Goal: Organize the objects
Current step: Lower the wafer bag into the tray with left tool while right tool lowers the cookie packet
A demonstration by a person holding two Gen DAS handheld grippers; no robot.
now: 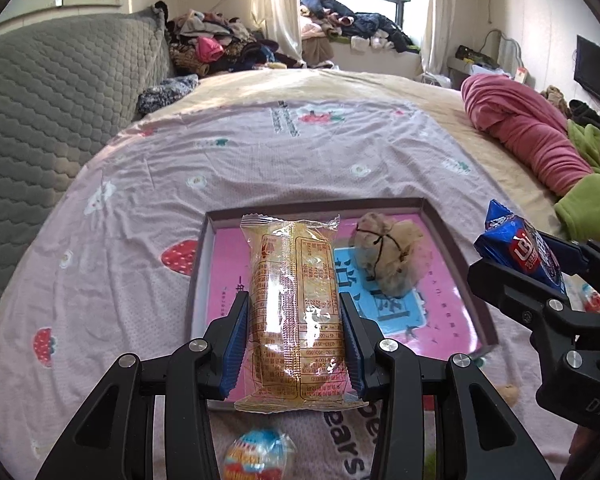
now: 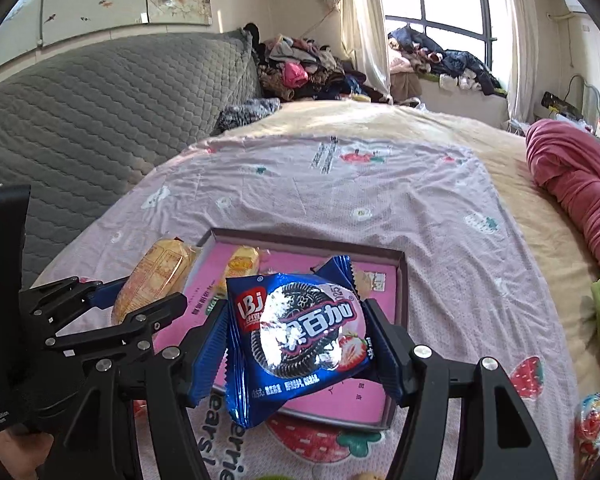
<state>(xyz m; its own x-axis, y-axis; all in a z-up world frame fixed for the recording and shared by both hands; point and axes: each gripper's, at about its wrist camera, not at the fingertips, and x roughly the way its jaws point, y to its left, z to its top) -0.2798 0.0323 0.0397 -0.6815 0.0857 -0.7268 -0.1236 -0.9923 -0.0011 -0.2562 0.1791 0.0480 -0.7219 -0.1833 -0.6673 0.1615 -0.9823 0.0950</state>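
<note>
Both tongs tilt downward over the tray (image 1: 452, 240), left tongs (image 1: 294, 344) clamping a yellow cake pack (image 1: 296, 312), right tongs (image 2: 300, 344) a blue cookie packet (image 2: 300, 336).

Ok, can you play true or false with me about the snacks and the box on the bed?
1. The left gripper holds a yellow cake packet. True.
2. The right gripper is empty. False: it holds a blue cookie packet.
3. The box has a pink bottom. True.
4. The box is empty. False: a brownish wrapped bundle lies inside.
5. The bed sheet shows strawberries. True.
</note>
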